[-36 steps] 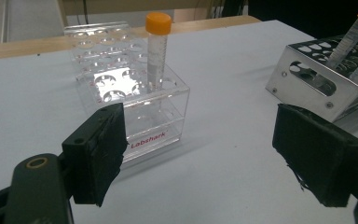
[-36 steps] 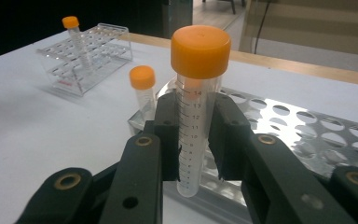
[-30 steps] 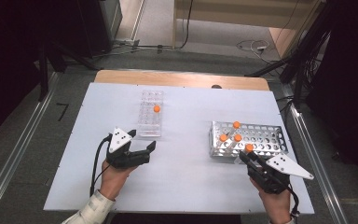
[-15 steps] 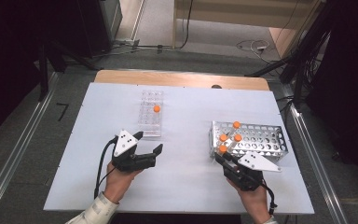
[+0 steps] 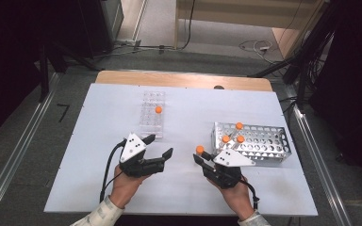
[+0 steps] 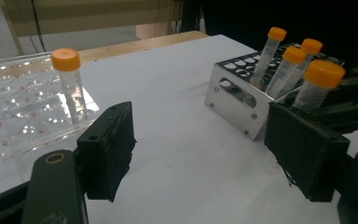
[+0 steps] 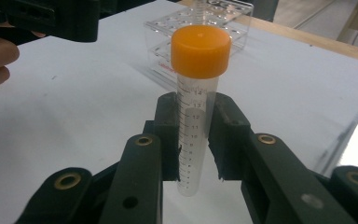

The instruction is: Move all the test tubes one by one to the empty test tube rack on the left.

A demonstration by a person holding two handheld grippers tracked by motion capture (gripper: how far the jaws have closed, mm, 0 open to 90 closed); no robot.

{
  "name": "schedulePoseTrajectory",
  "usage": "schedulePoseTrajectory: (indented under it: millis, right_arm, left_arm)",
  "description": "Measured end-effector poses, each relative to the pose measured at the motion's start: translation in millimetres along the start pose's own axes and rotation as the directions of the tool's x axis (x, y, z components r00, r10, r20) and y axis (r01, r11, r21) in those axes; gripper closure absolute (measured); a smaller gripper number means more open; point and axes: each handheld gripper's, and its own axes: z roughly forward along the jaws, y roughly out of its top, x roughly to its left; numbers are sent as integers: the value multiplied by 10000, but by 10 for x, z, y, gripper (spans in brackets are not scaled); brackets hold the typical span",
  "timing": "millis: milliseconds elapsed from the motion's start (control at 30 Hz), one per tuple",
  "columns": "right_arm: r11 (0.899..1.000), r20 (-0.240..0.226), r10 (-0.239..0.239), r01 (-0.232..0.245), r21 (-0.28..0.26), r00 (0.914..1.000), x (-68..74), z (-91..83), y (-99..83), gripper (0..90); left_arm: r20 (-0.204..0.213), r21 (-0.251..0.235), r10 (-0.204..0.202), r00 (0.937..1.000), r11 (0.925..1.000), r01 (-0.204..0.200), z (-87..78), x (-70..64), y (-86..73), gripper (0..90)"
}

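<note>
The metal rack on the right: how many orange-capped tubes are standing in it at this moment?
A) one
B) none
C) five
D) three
D: the high view shows three orange caps in the metal rack, while a fourth tube is clamped in the right gripper away from the rack, and another stands in the clear rack.

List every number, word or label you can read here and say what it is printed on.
"14", "13", "12", "11", "10": scale on the tube clamped in the right hand-held gripper; lower numbers too blurred.
Red marks on the clear rack: too small to read.
</note>
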Motion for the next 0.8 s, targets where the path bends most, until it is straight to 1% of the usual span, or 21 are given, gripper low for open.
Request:
schedulePoseTrajectory:
  millis: [133,200,300,367,400,467,500,600,700,800]
  right_arm:
    - [9998,-242,-195,197,59,9995,72,108,53,719]
    - [9996,-329,-259,264,128,9991,112,164,71,719]
    - [9993,-461,-332,340,170,9984,166,235,97,719]
    - [9992,-526,-356,365,168,9980,200,278,118,719]
    - [9991,-567,-388,398,175,9976,216,299,129,719]
    - [9990,-670,-389,403,199,9970,255,342,149,719]
    - [9986,-742,-462,478,205,9962,276,364,156,719]
    - [9982,-920,-554,573,185,9942,353,414,178,719]
    - [9978,-1064,-634,653,147,9923,400,454,202,719]
    - [9983,-1119,-548,567,142,9922,429,473,222,719]
  left_arm:
    - [309,-140,49,9995,9999,-44,2,-58,41,268]
    - [558,-153,16,9984,9999,-7,4,-74,51,285]
    - [736,-97,89,9972,9999,-82,11,-93,53,300]
    - [876,-135,114,9961,9999,-102,17,-102,53,325]
    - [882,-131,135,9960,9998,-124,17,-110,54,331]
    - [957,-167,236,9951,9996,-221,16,-122,55,369]
    - [981,-174,316,9947,9994,-300,14,-127,56,388]
    - [1093,-202,420,9931,9990,-400,12,-135,51,465]
    - [1073,-167,463,9931,9989,-447,13,-136,47,499]
    - [977,-148,513,9939,9986,-500,12,-132,45,541]
